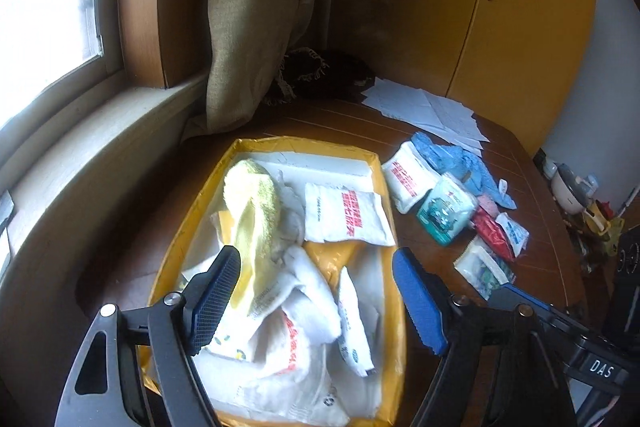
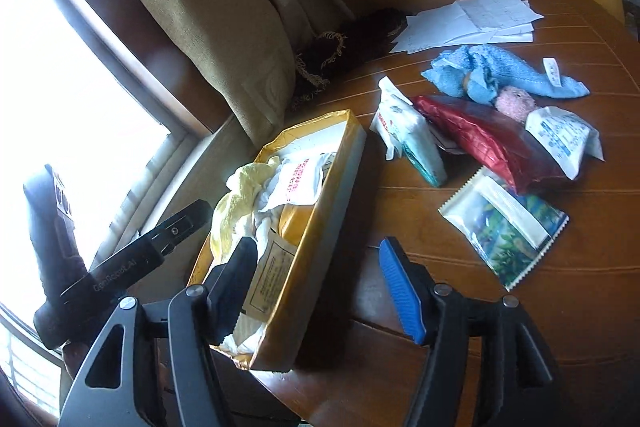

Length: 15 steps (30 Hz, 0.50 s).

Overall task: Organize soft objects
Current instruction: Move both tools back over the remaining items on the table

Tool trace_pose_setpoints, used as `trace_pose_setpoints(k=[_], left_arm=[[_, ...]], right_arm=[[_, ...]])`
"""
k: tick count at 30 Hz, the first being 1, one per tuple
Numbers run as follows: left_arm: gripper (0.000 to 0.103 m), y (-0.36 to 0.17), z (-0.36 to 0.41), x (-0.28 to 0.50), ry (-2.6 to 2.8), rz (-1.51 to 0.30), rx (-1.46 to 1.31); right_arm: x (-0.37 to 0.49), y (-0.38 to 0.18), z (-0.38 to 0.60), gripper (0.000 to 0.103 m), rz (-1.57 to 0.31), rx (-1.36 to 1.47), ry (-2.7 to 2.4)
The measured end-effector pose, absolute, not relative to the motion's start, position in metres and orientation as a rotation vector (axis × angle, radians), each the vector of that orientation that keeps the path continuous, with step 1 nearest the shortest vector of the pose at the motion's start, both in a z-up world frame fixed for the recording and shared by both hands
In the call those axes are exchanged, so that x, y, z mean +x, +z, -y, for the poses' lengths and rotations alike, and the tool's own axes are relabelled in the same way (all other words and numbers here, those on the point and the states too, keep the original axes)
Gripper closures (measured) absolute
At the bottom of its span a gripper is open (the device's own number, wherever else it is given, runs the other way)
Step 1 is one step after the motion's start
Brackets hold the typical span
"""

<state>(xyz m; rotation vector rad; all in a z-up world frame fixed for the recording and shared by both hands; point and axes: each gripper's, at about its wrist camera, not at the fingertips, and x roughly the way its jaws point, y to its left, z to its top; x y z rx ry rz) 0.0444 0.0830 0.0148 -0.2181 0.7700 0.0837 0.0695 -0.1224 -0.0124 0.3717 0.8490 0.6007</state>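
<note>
Sitting on the brown wooden table (image 2: 480,327) near its window edge: a shallow yellow box (image 1: 384,187), long axis running away from the left camera toward the curtain (image 1: 248,27). Lying inside it: a pale yellow cloth (image 1: 252,215) along the window-side wall, stretching lengthwise with the box; a white packet with red print (image 1: 344,215) lying flat toward the far end; more white packets and white cloths (image 1: 304,287) piling up crumpled at the near end.

Lying on the bare table beside the box, toward the cupboard side: a white pouch (image 1: 404,179) just beside the box wall, a teal tissue pack (image 1: 444,211) touching it, a blue towel (image 2: 508,71) stretching across behind them, a pink ball (image 2: 516,103) tucked against the towel, a red foil bag (image 2: 484,143) pointing diagonally toward the box, a small white packet with blue print (image 2: 560,139) at its far side, and a green-and-white sachet (image 2: 504,227) nearest the right camera. Resting at the far corner: loose white papers (image 2: 468,19).

Hovering over the near end of the box: the left tongs (image 1: 316,295), spread wide, holding nothing. Hanging over the box's table-side wall: the right tongs (image 2: 320,287), also spread wide and empty, one finger above the box contents, the other above bare table.
</note>
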Motion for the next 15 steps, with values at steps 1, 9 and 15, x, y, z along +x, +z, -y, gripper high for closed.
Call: trace_pose_setpoints(k=[1, 9, 15], left_arm=[[0.022, 0.015, -0.078, 0.041, 0.056, -0.781, -0.231], [0.022, 0.021, -0.036, 0.023, -0.063, -0.79, -0.214], [0.022, 0.022, -0.022, 0.024, -0.124, -0.804, -0.21]], right_arm=[[0.066, -0.013, 0.127, 0.04, -0.85, 0.38, 0.599], [0.052, -0.018, 0.145, 0.04, -0.847, 0.384, 0.579], [0.053, -0.022, 0.153, 0.04, -0.844, 0.373, 0.548]])
